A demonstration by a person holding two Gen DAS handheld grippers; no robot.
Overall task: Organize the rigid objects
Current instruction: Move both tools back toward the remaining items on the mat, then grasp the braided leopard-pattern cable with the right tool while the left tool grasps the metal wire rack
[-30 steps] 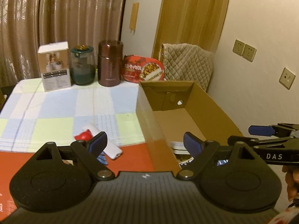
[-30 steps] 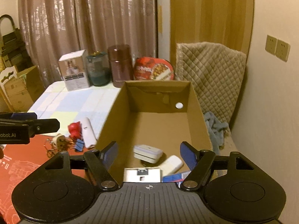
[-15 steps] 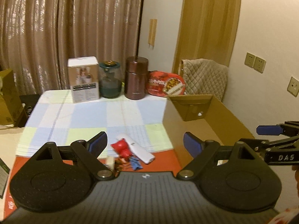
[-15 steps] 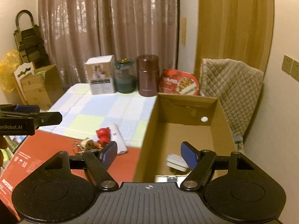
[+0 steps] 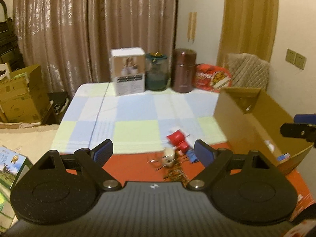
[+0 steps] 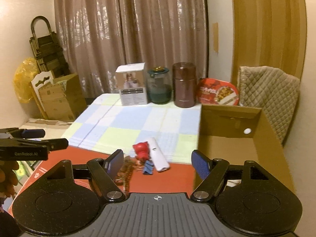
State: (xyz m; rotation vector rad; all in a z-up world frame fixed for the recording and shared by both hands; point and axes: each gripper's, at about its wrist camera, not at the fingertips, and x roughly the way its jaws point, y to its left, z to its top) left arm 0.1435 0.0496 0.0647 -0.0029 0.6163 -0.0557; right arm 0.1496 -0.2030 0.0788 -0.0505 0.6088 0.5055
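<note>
The desk (image 6: 126, 118) carries an open cardboard box (image 6: 262, 138) along its right edge, and near the front edge beside it lie a white remote (image 6: 159, 154), red toy (image 6: 141, 150) and blue clip (image 6: 148, 167), while the left claw (image 5: 153, 152) and right claw (image 6: 157, 161) hover wide open, holding nothing

A cardboard box (image 6: 237, 138) stands open at the right of the table. Left of it, near the table's front edge, lies a small cluster: a toy figure (image 6: 141, 151) with a remote-like stick (image 6: 158, 154) touching its right side, a binder clip (image 6: 148, 168) just in front, and a beaded chain (image 6: 126, 171) to the left. Along the back edge stand a carton (image 6: 132, 86), a jar (image 6: 159, 87), a flask (image 6: 184, 85) and a food tray (image 6: 218, 94), left to right. A padded chair (image 6: 270, 94) is behind the box.
</note>
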